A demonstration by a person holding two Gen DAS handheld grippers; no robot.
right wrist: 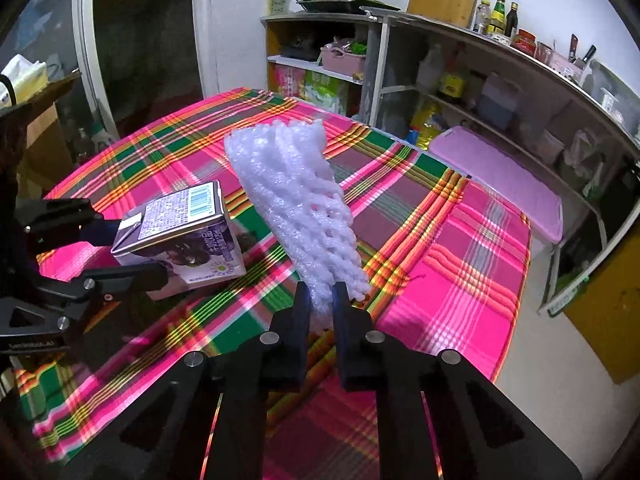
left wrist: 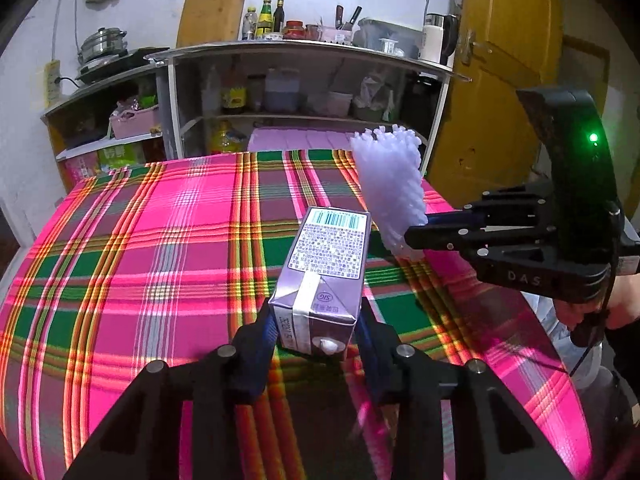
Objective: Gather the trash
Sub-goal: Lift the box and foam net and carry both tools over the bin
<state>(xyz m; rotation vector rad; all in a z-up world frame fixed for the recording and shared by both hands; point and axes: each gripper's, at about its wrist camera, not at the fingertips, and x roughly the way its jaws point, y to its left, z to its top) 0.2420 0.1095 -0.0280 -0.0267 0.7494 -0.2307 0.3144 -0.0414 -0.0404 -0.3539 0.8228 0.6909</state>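
A purple drink carton (left wrist: 328, 248) lies on the pink plaid tablecloth (left wrist: 140, 264), barcode end pointing away. My left gripper (left wrist: 316, 316) is shut on its near end, one pad against each side. In the right wrist view the carton (right wrist: 180, 228) sits left of centre with the left gripper (right wrist: 120, 250) clamped around it. A white foam fruit net (right wrist: 296, 196) sticks up and away from my right gripper (right wrist: 321, 294), which is shut on the net's lower end. From the left wrist view the net (left wrist: 390, 188) rises just right of the carton, with the right gripper (left wrist: 416, 236) at its base.
Metal shelves (left wrist: 304, 80) with bottles, jars and tubs stand beyond the table's far edge. A purple mat (right wrist: 500, 176) lies between the shelves and the table. A yellow door (left wrist: 504, 80) is at the right. A person's hand (left wrist: 624, 308) holds the right gripper's handle.
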